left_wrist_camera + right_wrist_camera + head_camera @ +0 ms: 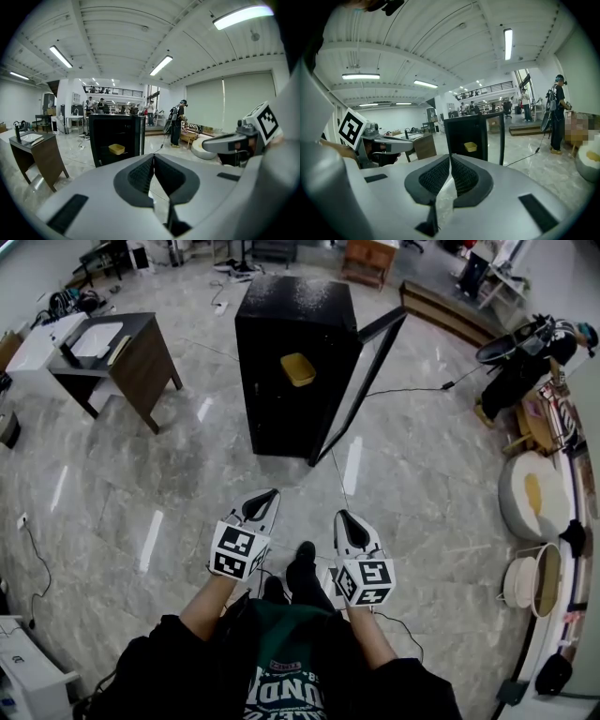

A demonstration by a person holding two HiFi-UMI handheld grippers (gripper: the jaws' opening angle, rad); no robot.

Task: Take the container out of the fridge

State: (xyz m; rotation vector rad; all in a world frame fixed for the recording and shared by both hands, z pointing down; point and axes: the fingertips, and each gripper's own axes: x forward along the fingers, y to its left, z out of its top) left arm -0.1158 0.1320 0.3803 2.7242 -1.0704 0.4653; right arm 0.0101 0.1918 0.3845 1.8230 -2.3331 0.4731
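Holding left hand-held gripper (265,500) and right hand-held gripper (344,519) pinched shut, empty; facing yellow container (298,369) inside open fridge (291,324) at twelve o'clock, well apart; risking shoving container deeper if reaching with jaws unopened, or clipping door (361,381).

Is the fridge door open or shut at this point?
Open: the fridge door stands swung out, and the yellow container shows inside.

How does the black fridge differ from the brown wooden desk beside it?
The black fridge is taller than the brown wooden desk. The fridge, door open, holds a yellow container inside; the desk carries white things on top. Both stand on the grey marble floor.
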